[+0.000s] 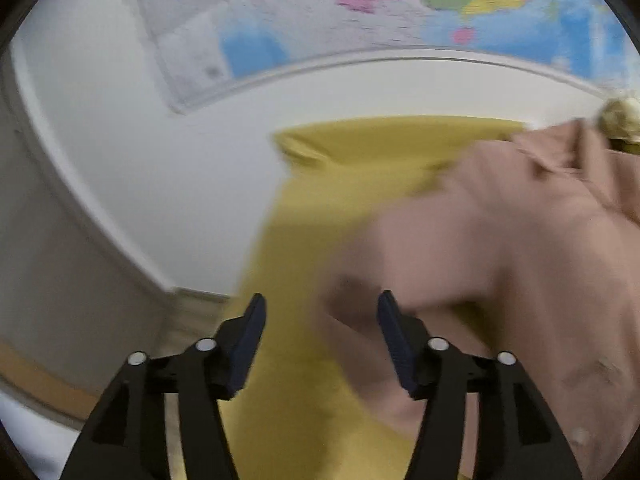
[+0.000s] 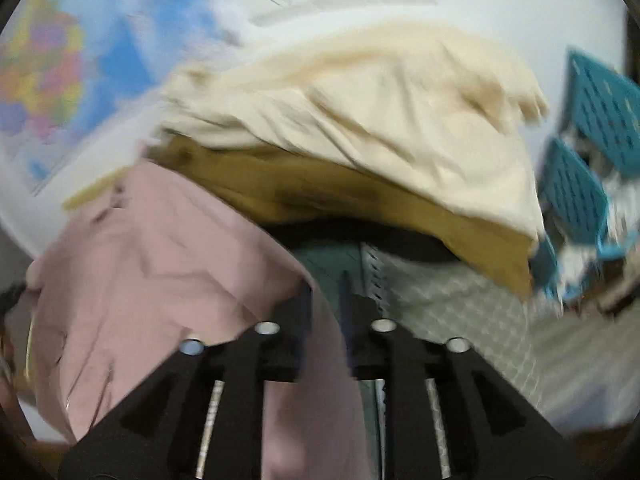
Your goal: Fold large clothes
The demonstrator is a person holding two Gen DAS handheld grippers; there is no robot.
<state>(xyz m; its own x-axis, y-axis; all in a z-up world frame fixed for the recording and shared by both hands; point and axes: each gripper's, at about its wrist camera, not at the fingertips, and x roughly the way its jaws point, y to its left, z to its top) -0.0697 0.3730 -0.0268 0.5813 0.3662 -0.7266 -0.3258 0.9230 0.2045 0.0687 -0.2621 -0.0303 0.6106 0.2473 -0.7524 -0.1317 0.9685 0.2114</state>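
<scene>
A pink garment (image 1: 500, 248) hangs lifted in the right of the left wrist view, in front of a mustard-yellow cloth (image 1: 320, 208) spread over the white table (image 1: 160, 168). My left gripper (image 1: 322, 304) is open and empty, with a fold of the pink garment just beyond its right finger. In the right wrist view my right gripper (image 2: 326, 296) is shut on the pink garment (image 2: 160, 264), which drapes to the left and down between the fingers. Both views are blurred by motion.
A pile with a cream cloth (image 2: 380, 112) over a brown cloth (image 2: 320, 196) lies behind the pink garment. Teal baskets (image 2: 592, 152) stand at the right. A coloured map (image 1: 400, 8) hangs on the wall behind the table. The table's left edge (image 1: 100, 232) drops to the floor.
</scene>
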